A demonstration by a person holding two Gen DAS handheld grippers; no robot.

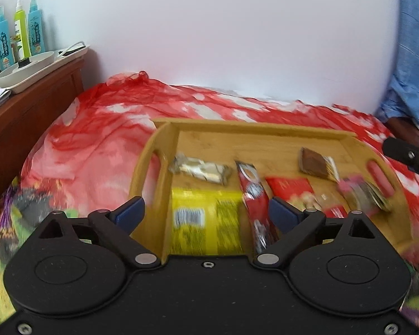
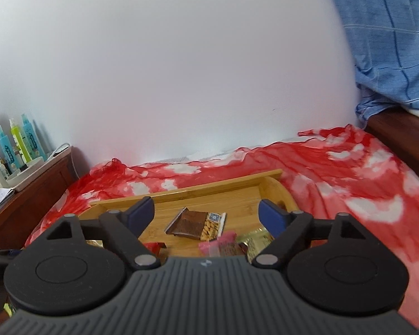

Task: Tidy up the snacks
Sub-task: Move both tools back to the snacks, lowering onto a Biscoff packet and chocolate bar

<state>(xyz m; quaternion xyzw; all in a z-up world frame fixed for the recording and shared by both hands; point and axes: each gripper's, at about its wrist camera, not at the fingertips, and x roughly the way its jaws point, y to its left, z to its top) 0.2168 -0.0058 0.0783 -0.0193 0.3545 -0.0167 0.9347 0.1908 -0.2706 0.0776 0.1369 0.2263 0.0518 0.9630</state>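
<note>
A bamboo tray [image 1: 254, 128] with cut-out handles lies on a red and white cloth. It holds a yellow packet [image 1: 206, 220], a silver bar [image 1: 201, 170], a red stick pack [image 1: 252, 192], a red box [image 1: 289, 188], a brown chocolate packet [image 1: 317, 164] and a pink wrapper [image 1: 354, 188]. My left gripper [image 1: 206, 209] hovers open over the tray's near side, nothing between its blue pads. My right gripper [image 2: 206, 212] is open above the tray [image 2: 209, 188], with the brown chocolate packet [image 2: 191, 223] and the pink wrapper [image 2: 219, 244] lying below it. The right gripper's tip [image 1: 407, 155] shows at the right edge of the left wrist view.
A wooden bedside unit [image 1: 28, 106] at left carries a white dish [image 1: 25, 65] and spray bottles [image 1: 19, 35]. A white wall rises behind. Blue fabric [image 2: 391, 42] hangs at right. A colourful patterned cloth [image 1: 2, 223] lies at the near left.
</note>
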